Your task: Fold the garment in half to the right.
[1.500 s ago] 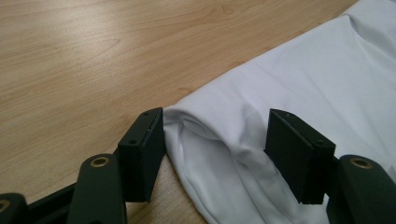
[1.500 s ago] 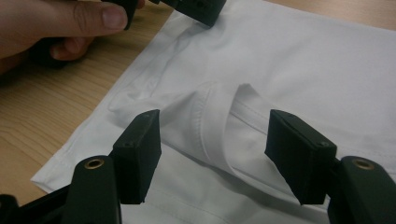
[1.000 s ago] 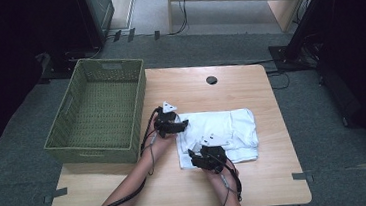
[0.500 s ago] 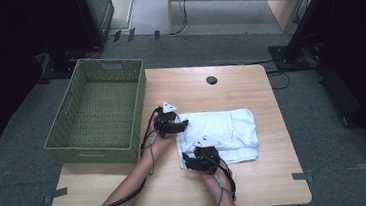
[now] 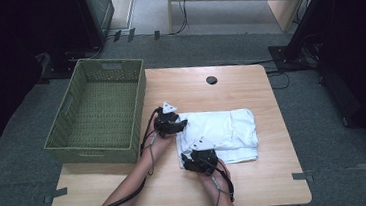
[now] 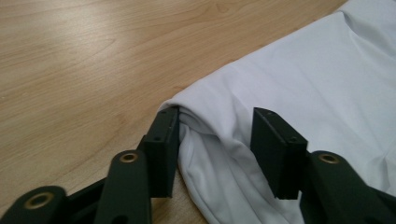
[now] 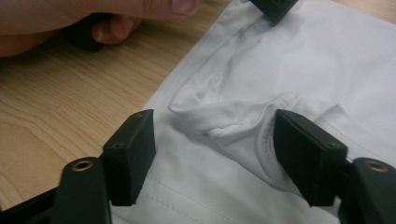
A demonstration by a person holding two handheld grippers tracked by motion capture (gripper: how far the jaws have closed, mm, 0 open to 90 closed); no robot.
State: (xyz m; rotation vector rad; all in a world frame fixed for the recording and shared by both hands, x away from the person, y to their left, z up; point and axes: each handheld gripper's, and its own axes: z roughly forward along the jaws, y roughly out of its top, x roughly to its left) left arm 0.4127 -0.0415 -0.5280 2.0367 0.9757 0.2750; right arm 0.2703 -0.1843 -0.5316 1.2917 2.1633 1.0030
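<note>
The white garment (image 5: 221,135) lies folded on the right half of the wooden bench (image 5: 277,175), with its left edge near the middle of the bench. It is soft, thin cloth, smooth on top and wrinkled in rolls along the left edge, with a stitched hem near the front.

The left gripper (image 6: 217,140) is at the far left corner of the garment. Its jaws have just been closing, and a rounded fold of cloth is between them; 1 jaw touches the fold, the other is not yet on it, so the gripper is open around the cloth and does not hold it yet. In the high view the right gripper (image 5: 199,158) has shifted a little to the left along the front edge since half a second ago. In the right gripper view its jaws stand apart around a small raised ridge of cloth (image 7: 219,119), without pressing on it.

I judge that both corners of the left edge are about to be pinched, probably for lifting or 1 more fold.

To the left of the garment stands a green woven basket (image 5: 136,112), rectangular and with nothing in it, which overhangs the left side of the bench. The bench has a pale grain and a small dark round hole (image 5: 211,80) near its far edge.
</note>
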